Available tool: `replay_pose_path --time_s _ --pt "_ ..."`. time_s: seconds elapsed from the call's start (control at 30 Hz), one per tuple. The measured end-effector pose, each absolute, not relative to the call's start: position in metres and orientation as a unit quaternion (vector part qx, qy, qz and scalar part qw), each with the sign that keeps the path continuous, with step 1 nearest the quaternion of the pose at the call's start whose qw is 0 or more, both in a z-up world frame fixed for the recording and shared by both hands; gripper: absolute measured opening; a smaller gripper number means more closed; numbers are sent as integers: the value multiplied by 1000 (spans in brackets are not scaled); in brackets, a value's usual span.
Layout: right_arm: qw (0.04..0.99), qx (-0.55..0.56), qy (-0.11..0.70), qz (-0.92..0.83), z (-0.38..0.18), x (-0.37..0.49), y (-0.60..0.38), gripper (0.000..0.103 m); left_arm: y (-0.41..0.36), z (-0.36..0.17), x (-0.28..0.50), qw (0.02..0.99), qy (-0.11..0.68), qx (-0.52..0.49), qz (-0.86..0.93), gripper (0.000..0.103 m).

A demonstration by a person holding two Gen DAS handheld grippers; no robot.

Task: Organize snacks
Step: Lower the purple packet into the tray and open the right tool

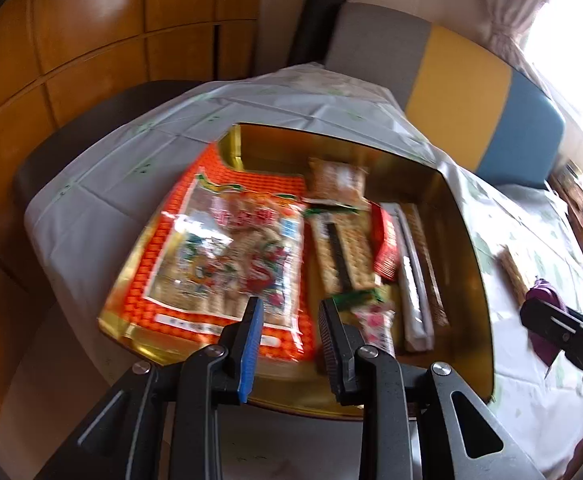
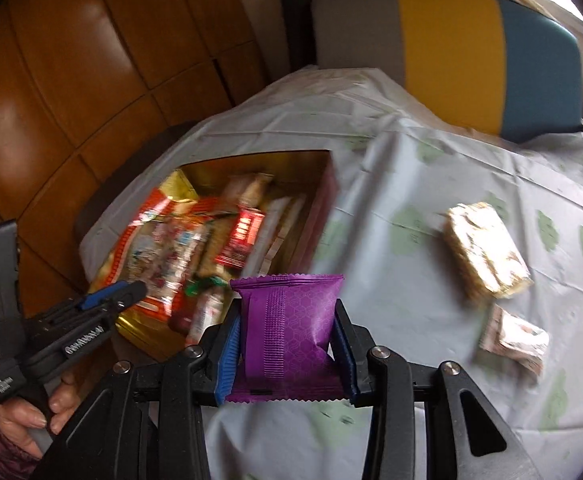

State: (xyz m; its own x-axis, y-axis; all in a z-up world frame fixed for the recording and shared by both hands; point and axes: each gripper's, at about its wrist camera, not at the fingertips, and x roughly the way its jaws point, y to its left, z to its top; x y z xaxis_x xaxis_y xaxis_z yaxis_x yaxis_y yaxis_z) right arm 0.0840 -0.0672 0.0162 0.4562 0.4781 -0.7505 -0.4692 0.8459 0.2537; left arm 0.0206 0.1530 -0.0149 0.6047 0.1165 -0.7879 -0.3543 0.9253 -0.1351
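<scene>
Crinkly purple foil packet (image 2: pixel 289 328); gold tin (image 1: pixel 467 248)

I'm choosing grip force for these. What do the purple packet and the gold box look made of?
Purple packet: thin matte plastic film, probably; serrated ends, ribbed seam, and it dents between the right tongs.
Gold box: looks like metal tin; its mirror-bright walls reflect the snacks, though foil-lined card is possible.

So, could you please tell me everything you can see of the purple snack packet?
The purple snack packet is a glossy, puffed foil pillow pack with a faint hexagon print, a ribbed back seam facing the camera and zigzag-cut ends. It stands upright, pinched at both sides by the jaws of the right gripper, lifted above the tablecloth.
</scene>
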Motion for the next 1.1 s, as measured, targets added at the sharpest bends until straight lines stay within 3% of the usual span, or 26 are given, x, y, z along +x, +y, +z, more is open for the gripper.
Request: replay_pose_path --time_s 0.33,1.1 --pt "813 -50 482 322 -16 83 -7 46 165 -21 22 880 430 -142 143 29" --pt "855 -26 435 280 4 55 -74 46 127 -8 19 895 423 -90 107 29"
